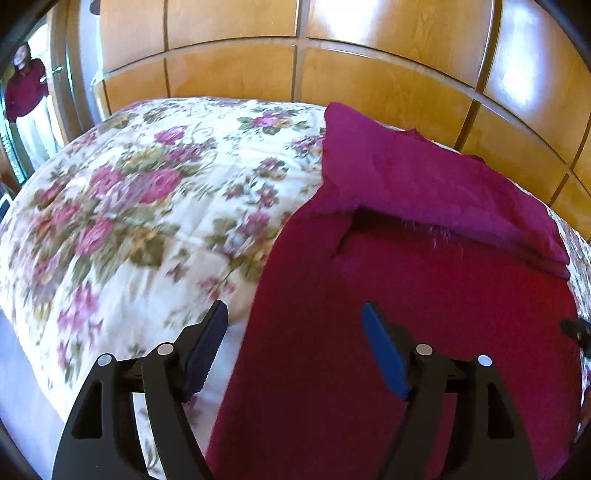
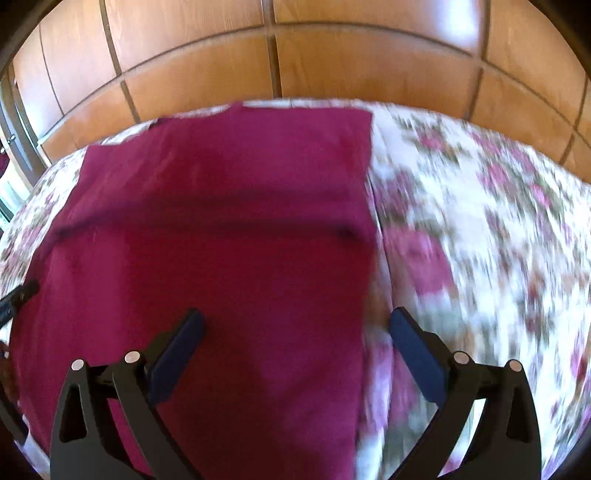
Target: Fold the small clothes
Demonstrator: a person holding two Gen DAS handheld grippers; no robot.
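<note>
Your two handheld grippers: black frames, blue pads.

On your left gripper (image 1: 293, 314) and right gripper (image 2: 295, 321), black angular arms with triangular cut-outs carry silver round pins at about 7 and 5 o'clock; the fingers (image 1: 384, 354) wear blue ridged pads.

Bright; wardrobe (image 1: 369, 22) glare; motion blur

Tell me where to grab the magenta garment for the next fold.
Grip the magenta garment at its near bottom corners, one claw per side edge, coming in from the near side. It lies flat on the floral bedspread, top part already folded down, and the left claw and right claw straddle those edges, open.
</note>
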